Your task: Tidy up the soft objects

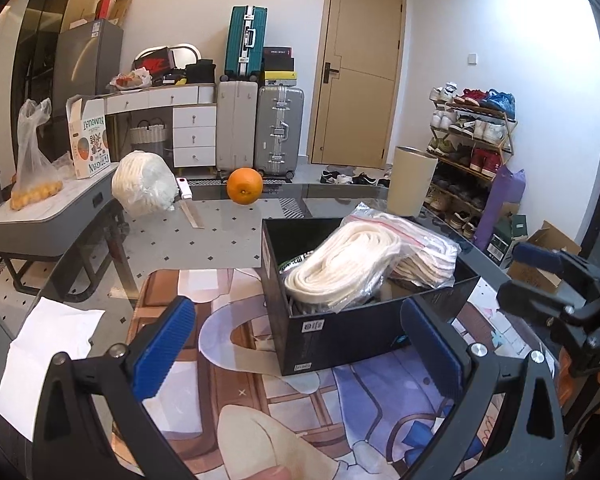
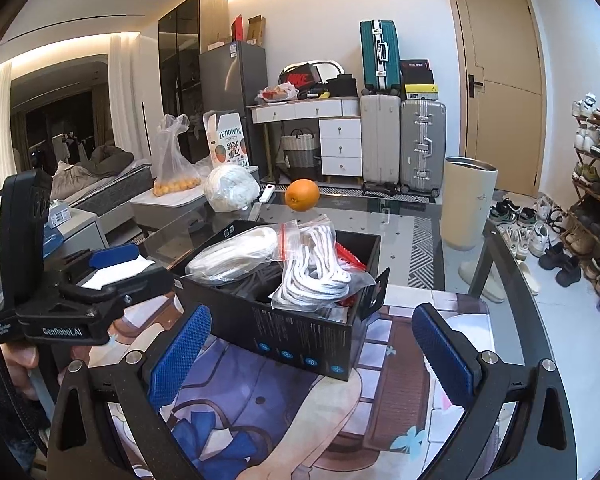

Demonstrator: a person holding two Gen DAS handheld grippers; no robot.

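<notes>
A black box stands on the printed mat on the glass table. It holds clear bags of white rope. Another bagged bundle of white rope lies at the table's far left. My left gripper is open and empty, just in front of the box. My right gripper is open and empty, also in front of the box. Each gripper shows at the edge of the other's view.
An orange sits on the far side of the glass table. A beige cylinder bin stands far right. White paper lies left. Suitcases, drawers and a shoe rack stand behind.
</notes>
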